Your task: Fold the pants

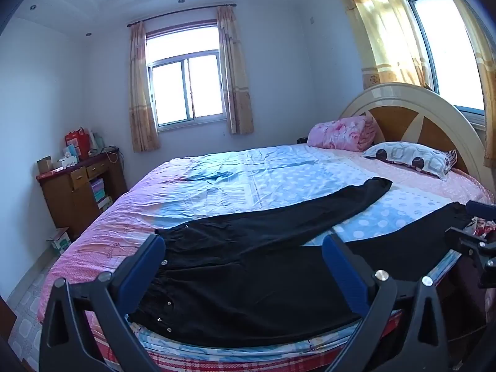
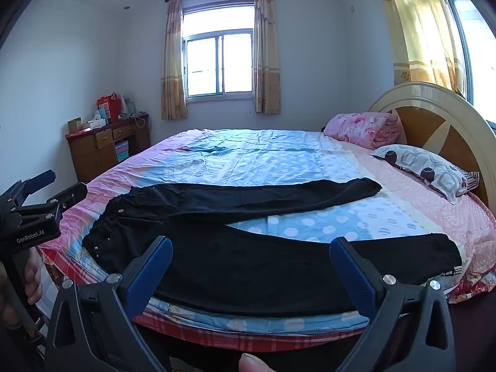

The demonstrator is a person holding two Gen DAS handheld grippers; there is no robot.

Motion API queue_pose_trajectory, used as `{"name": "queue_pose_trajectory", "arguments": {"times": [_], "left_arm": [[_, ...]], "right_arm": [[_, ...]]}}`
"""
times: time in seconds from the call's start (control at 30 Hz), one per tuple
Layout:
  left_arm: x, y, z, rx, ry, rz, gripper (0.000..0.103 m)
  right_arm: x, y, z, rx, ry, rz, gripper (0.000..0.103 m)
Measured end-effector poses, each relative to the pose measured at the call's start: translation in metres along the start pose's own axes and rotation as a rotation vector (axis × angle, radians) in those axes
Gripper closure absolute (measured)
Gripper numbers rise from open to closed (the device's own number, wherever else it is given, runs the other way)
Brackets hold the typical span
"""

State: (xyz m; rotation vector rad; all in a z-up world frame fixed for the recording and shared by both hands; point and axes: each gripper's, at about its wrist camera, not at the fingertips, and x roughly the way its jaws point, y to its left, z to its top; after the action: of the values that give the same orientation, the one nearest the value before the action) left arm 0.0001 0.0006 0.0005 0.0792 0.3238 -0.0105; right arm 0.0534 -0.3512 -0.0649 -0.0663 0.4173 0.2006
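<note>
The bed [image 1: 279, 167] fills most of both of your views, covered by a pink and blue spotted sheet [image 2: 279, 155], with its round headboard [image 1: 412, 114] at about two o'clock. On the near half of that bed lie the black pants [image 1: 248, 266], spread flat and unfolded. The waistband with its small studs sits toward eight o'clock in the left wrist view, and the two legs fan out toward the right. The far leg reaches to about two o'clock, short of the patterned pillow [image 1: 409, 156]; the near leg runs along the bed's front edge to about three o'clock. A pink folded blanket [image 2: 365, 128] rests against the headboard just behind the pillow. At ten o'clock, against the far wall, a wooden cabinet [image 1: 77, 192] carries boxes and a red bag.

Your left gripper [image 1: 243, 266] hovers over the waist end of the pants with its blue fingers [image 1: 145, 263] spread wide and nothing between them. Your right gripper [image 2: 251, 266] hangs over the near leg, its fingers [image 2: 350, 272] equally wide apart and empty. In the right wrist view your hand [image 2: 32, 279] is wrapped around the left gripper's handle at about eight o'clock.
</note>
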Motion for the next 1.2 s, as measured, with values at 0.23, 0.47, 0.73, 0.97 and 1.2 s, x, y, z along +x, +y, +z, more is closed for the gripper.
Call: {"name": "queue_pose_trajectory", "arguments": {"times": [0.23, 0.47, 0.73, 0.97, 1.2], "left_arm": [[0.002, -0.004, -0.005, 0.029, -0.012, 0.011, 0.0], [0.006, -0.002, -0.006, 0.015, 0.002, 0.009, 0.0], [0.008, 0.005, -0.005, 0.002, 0.014, 0.004, 0.0], [0.009, 0.007, -0.005, -0.005, 0.02, 0.004, 0.0], [0.01, 0.008, -0.006, -0.013, 0.028, 0.003, 0.0]], "right_arm": [[0.003, 0.001, -0.001, 0.002, -0.002, -0.001, 0.001], [0.004, -0.003, -0.009, 0.003, 0.0, -0.001, 0.001], [0.006, -0.001, -0.005, -0.003, 0.013, -0.003, 0.001], [0.007, 0.001, -0.006, -0.004, 0.017, -0.004, 0.001], [0.007, 0.001, -0.006, -0.005, 0.019, -0.004, 0.001]]}}
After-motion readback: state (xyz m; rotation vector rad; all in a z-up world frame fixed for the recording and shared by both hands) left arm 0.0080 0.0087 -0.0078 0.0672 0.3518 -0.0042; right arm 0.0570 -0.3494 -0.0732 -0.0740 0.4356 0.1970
